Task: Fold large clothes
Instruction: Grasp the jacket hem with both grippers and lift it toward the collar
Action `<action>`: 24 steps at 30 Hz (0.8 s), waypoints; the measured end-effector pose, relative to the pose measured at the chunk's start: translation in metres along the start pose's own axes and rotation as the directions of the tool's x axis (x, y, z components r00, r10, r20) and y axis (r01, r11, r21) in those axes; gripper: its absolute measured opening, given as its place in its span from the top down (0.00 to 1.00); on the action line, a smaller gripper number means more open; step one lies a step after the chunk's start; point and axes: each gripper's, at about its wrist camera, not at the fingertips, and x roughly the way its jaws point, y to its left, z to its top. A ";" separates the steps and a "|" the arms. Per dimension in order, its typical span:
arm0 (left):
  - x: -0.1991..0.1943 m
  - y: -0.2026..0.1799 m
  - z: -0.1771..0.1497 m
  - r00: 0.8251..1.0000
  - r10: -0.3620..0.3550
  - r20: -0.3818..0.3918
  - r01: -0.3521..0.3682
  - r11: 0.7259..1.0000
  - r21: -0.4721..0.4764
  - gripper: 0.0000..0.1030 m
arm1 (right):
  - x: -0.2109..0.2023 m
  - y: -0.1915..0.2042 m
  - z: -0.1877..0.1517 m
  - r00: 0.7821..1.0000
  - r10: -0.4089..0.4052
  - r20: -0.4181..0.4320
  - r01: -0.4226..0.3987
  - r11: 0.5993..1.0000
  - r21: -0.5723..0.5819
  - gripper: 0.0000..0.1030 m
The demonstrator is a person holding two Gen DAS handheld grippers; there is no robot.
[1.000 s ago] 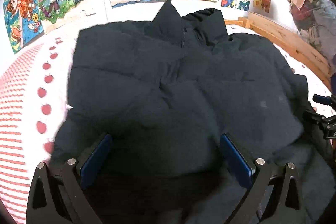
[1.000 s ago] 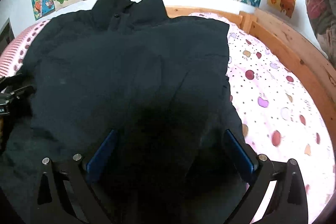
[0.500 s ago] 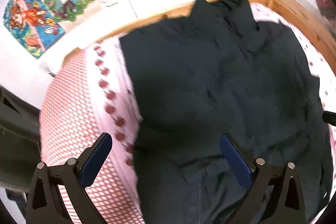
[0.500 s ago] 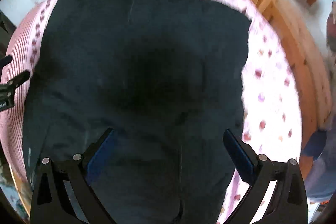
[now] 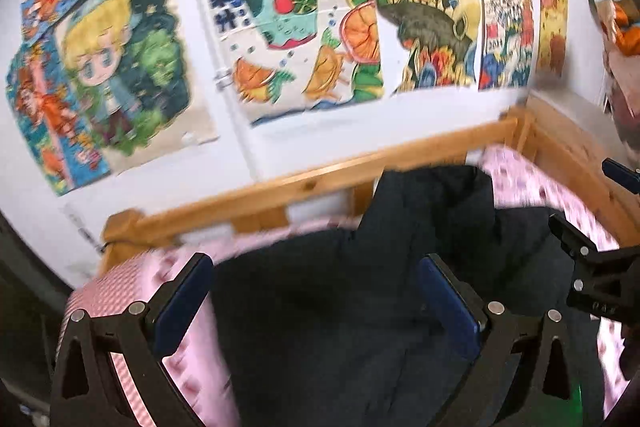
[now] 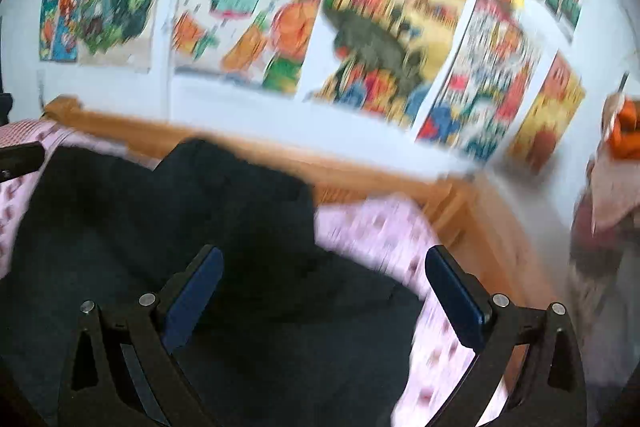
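**Dark jacket flat on the bed, both grippers empty above it**

Spread across the pink patterned bed (image 5: 120, 291), collar end toward the wooden headboard (image 5: 280, 191): a dark puffy jacket (image 5: 340, 307), laid out flat, probably so its edges can be reached for a fold. Not yet folded, by the look of it. Hovering over its left part, the left gripper (image 5: 316, 303), fingers wide apart, nothing between them. Over the right edge, where dark fabric meets sheet, the right gripper (image 6: 324, 301), fingers likewise spread and empty. Tilted toward the wall rather than down at the cloth, both views blurred. Beyond the headboard, a white wall (image 5: 320, 135) covered in bright drawings (image 5: 280, 39). At far right, an orange-and-beige bundle (image 6: 618, 163), too blurred to identify
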 end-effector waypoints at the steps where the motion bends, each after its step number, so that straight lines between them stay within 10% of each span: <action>1: 0.015 -0.006 0.007 1.000 -0.013 0.005 0.013 1.000 -0.010 0.00 | 0.015 -0.005 0.005 1.000 0.017 0.006 -0.017 1.000 0.015 0.04; 11: 0.135 -0.030 0.037 0.995 -0.083 -0.062 0.078 0.994 -0.075 0.05 | 0.140 -0.035 -0.010 0.949 0.314 0.030 -0.300 0.867 0.398 0.15; 16: 0.163 -0.038 0.038 0.979 -0.174 -0.104 0.167 0.983 -0.076 0.47 | 0.176 -0.002 -0.018 0.928 0.372 -0.025 -0.336 0.863 0.377 0.49; 18: 0.170 -0.039 0.037 0.969 -0.216 -0.118 0.204 0.974 -0.102 0.83 | 0.185 0.002 -0.020 0.916 0.401 -0.022 -0.361 0.847 0.390 0.66; 19: 0.170 -0.037 0.037 0.962 -0.252 -0.104 0.237 0.962 -0.135 0.86 | 0.187 0.003 -0.022 0.914 0.404 -0.015 -0.366 0.843 0.395 0.81; 24: 0.151 -0.020 0.034 0.941 -0.336 0.030 0.333 0.910 -0.248 0.92 | 0.166 -0.013 -0.026 0.900 0.426 0.087 -0.419 0.795 0.439 0.87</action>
